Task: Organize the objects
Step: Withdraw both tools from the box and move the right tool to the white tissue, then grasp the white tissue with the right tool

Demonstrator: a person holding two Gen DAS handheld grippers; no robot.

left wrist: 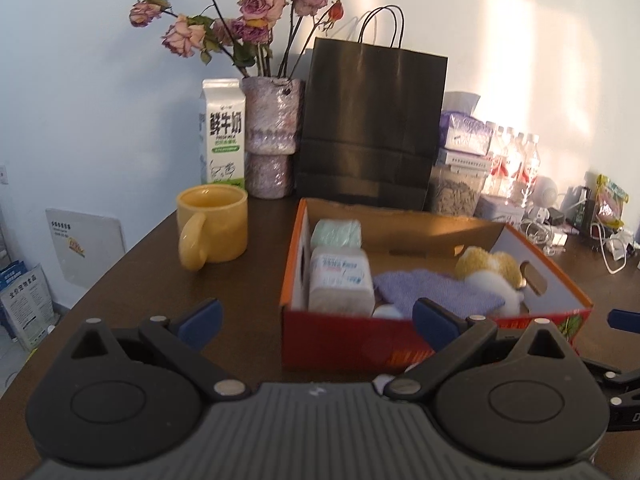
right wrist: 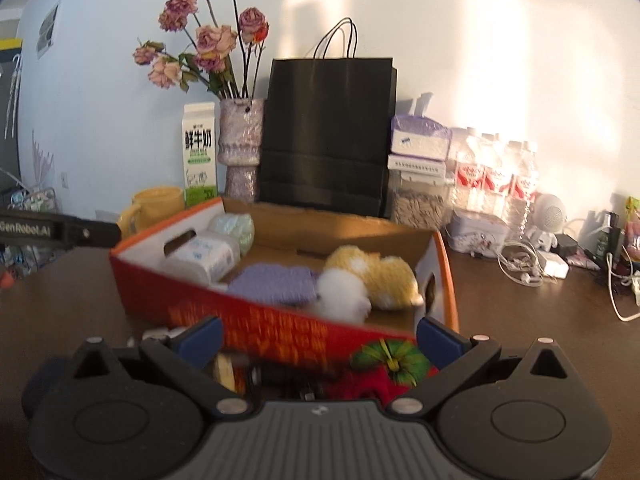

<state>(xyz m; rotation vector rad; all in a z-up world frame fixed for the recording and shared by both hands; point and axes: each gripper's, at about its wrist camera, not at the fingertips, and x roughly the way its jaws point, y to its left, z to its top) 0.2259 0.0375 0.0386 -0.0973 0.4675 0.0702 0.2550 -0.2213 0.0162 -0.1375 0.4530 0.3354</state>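
Observation:
An open red-and-orange cardboard box (left wrist: 400, 346) (right wrist: 272, 326) sits on the dark table. It holds a white tissue pack (left wrist: 340, 280) (right wrist: 204, 258), a pale green pack (left wrist: 336, 233) (right wrist: 236, 226), a purple cloth (left wrist: 438, 292) (right wrist: 276, 282) and a yellow-and-white plush toy (left wrist: 490, 268) (right wrist: 376, 276). My left gripper (left wrist: 318, 320) is open and empty, just short of the box's near left corner. My right gripper (right wrist: 320, 338) is open, its blue pads either side of the box's near wall; contact cannot be told.
Left of the box stands a yellow mug (left wrist: 214, 226) (right wrist: 156, 204). Along the back wall are a milk carton (left wrist: 222, 132), a vase of dried roses (left wrist: 272, 136), a black paper bag (left wrist: 372, 128), containers and water bottles (left wrist: 516, 160). Cables and chargers (right wrist: 536, 268) lie at right.

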